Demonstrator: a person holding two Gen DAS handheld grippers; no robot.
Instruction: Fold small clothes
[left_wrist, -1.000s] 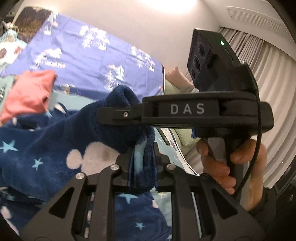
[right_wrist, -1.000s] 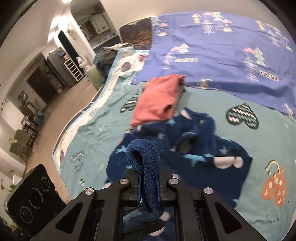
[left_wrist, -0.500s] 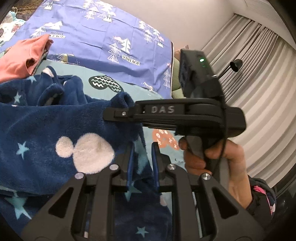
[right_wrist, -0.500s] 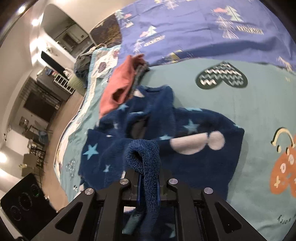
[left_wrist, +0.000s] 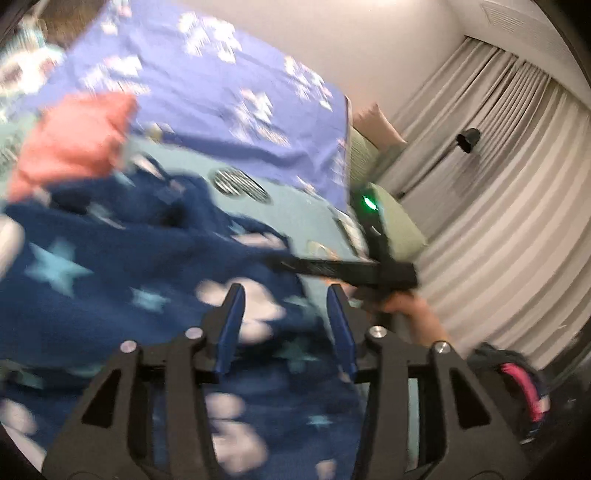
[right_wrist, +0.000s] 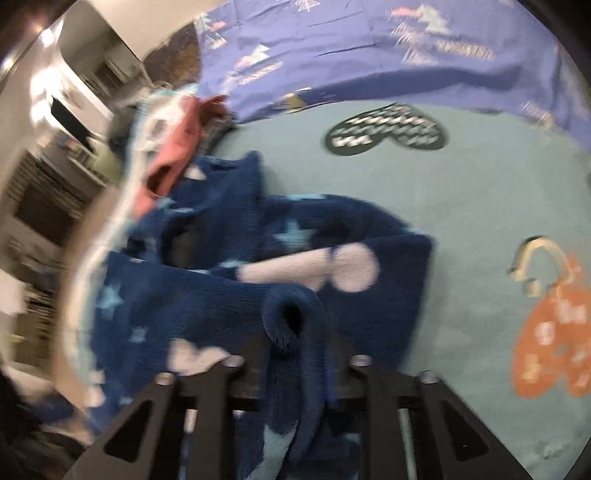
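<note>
Both tongs let go of a star-print fleece garment (right_wrist: 229, 295) folded over on the bed (right_wrist: 461, 206).
Left tongs (left_wrist: 286, 310) open, empty; right tongs (right_wrist: 295, 354) have just been opening, a fleece fold loose between them. Next: withdraw, then smooth it.

A: We note the left wrist view sits close above the navy fleece garment (left_wrist: 110, 295), looking along its own fingers across the bed toward the curtains (left_wrist: 498, 203).

B: We note the right wrist view looks steeply down on the teal bedsheet (right_wrist: 461, 192), very near the fleece.

A: Both views share the fleece, the pink garment (left_wrist: 74, 144) and the purple quilt (right_wrist: 369, 48).
</note>
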